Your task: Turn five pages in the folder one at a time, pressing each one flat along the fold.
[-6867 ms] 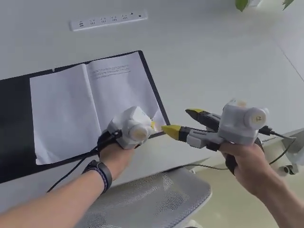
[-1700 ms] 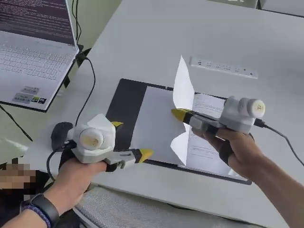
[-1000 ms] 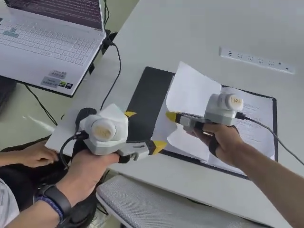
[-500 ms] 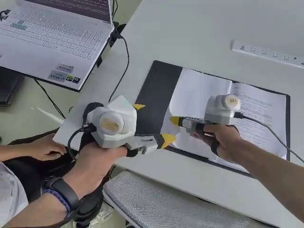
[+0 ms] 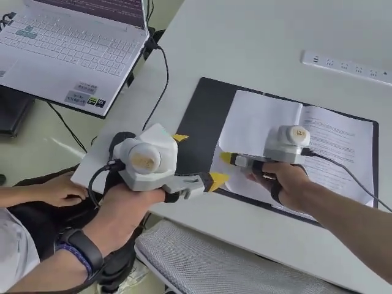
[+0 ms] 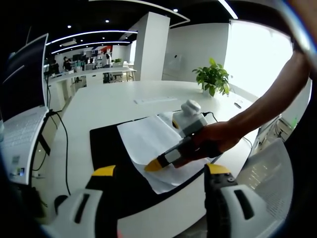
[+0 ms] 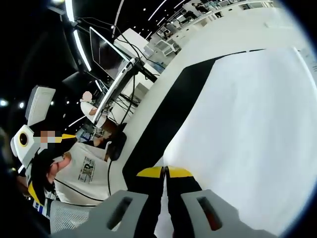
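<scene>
The right gripper (image 5: 226, 158), jaws pressed together, rests at the left edge of a blank white page (image 5: 257, 122). Whether paper is caught between them I cannot tell. Just past its tips lies the bare black cover of the folder (image 5: 202, 116), then open table (image 5: 245, 37). The left gripper (image 5: 199, 160), jaws spread, hangs at the table's near edge beside the folder's corner; the page lies almost flat.
</scene>
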Motion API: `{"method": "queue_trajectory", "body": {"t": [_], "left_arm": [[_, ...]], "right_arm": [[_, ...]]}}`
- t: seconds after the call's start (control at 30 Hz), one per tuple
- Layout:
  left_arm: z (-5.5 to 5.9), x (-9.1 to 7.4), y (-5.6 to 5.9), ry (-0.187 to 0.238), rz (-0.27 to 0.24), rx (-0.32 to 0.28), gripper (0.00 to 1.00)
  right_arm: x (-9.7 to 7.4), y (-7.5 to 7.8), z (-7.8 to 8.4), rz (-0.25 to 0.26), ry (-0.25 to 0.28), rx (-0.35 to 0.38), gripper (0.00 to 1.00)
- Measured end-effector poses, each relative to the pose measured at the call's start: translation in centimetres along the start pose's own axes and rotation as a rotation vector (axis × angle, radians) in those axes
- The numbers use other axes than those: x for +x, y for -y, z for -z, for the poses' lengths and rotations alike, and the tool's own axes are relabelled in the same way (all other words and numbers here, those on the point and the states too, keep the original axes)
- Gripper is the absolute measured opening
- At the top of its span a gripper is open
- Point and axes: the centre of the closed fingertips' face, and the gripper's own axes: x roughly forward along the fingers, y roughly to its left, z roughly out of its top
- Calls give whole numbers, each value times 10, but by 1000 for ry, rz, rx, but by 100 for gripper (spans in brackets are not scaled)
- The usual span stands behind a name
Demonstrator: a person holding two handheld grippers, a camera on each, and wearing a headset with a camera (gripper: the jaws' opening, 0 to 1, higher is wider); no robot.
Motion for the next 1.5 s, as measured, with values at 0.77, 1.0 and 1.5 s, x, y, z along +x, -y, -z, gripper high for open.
{"method": "queue_trajectory", "body": {"t": [0.77, 1.0, 1.5], "left_arm": [[-5, 17, 6, -7, 26, 14, 66], [-3, 30, 10, -25, 44, 36, 63], [14, 68, 15, -84, 83, 66, 45]], "right_arm": [[-53, -22, -50, -57, 116, -152, 26], [-90, -21, -74, -12, 188, -258, 28], [-165, -15, -107, 76, 314, -344, 27]]}}
